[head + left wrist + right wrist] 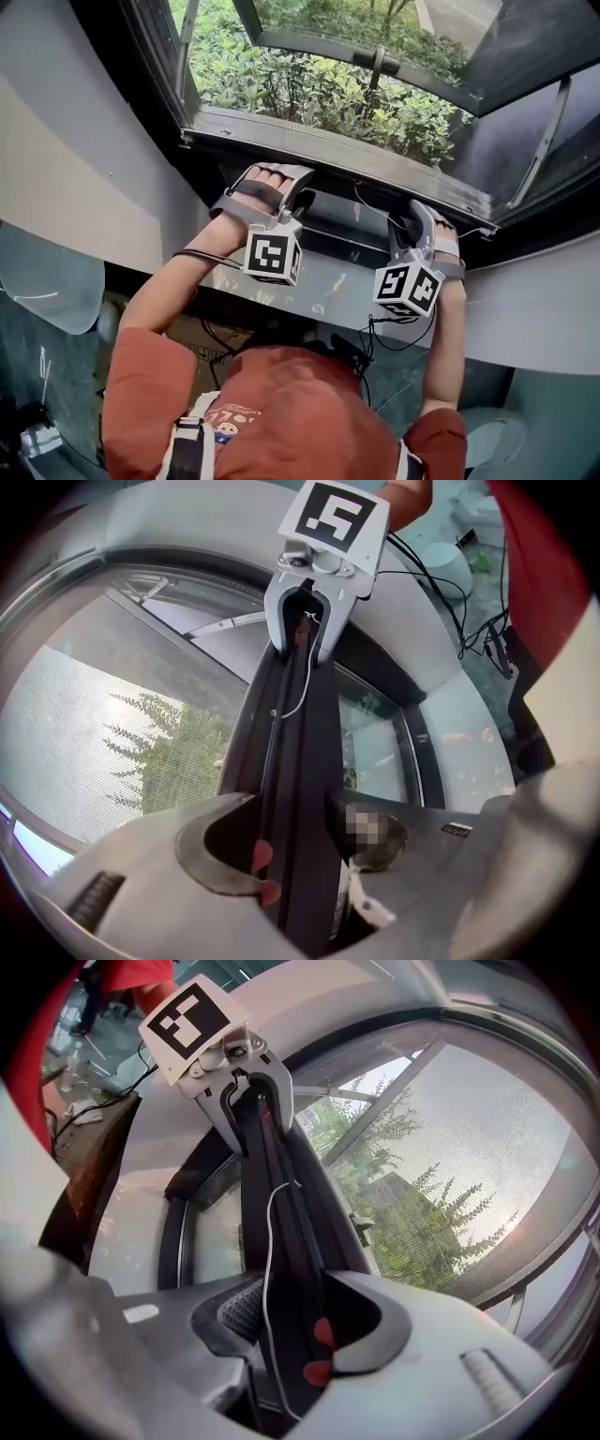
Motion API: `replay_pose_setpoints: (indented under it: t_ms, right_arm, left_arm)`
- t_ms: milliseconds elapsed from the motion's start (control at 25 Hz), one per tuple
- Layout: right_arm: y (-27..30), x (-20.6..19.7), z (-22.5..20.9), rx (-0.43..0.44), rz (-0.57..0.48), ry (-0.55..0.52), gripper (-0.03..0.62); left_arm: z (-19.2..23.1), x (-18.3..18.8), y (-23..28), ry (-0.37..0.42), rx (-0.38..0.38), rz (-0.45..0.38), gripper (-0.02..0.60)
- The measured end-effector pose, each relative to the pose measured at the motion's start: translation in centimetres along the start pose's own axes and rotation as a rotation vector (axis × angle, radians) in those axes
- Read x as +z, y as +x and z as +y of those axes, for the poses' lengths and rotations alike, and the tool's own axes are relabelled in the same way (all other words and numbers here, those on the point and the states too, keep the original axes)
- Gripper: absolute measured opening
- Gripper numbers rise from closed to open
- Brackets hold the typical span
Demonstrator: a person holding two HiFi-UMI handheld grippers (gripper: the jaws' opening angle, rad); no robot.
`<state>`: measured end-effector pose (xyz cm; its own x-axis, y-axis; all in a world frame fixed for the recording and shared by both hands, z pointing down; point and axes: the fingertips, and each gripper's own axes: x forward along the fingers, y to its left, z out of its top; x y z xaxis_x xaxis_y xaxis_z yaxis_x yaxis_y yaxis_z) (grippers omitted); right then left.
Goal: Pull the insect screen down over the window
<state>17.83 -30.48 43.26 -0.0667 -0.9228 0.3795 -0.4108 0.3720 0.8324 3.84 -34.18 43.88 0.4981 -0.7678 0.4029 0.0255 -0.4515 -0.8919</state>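
Observation:
The insect screen's dark pull bar (352, 217) runs level across the window opening, between my two grippers. My left gripper (286, 187) is shut on the bar's left part. In the left gripper view the bar (300, 761) fills the gap between the jaws of that gripper (300, 855). The right gripper (419, 220) is shut on the bar's right part, and its own view shows the bar (281, 1232) held between its jaws (286, 1335). Grey mesh (469, 1147) hangs from the bar, with greenery behind it. A thin white cord (270, 1241) lies along the bar.
Below the bar is the grey sill (328, 286). The outer sash is swung outward on a stay arm (548, 141), with shrubs (309, 89) beyond. Cables (403, 337) trail under the sill. Dark frame posts stand at both sides of the opening.

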Motion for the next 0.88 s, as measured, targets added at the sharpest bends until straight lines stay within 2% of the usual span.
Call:
replay_pose_setpoints:
  t_ms: [200,520,880]
  right_arm:
    - [0.27,-0.26,0.46,-0.007,0.006,-0.004,0.178]
    - [0.16,-0.24,0.59,-0.002,0.014,-0.028,0.178]
    - [0.43,-0.24,0.65,0.001,0.006,-0.031,0.178]
  left_arm:
    - [-0.53,-0.12,0.32,-0.013,-0.005,0.009,0.209]
    - [-0.28,-0.06,0.23,0.008,0.013,0.016,0.209]
    - [-0.24,-0.17,0.39,-0.002,-0.005,0.005,0.208]
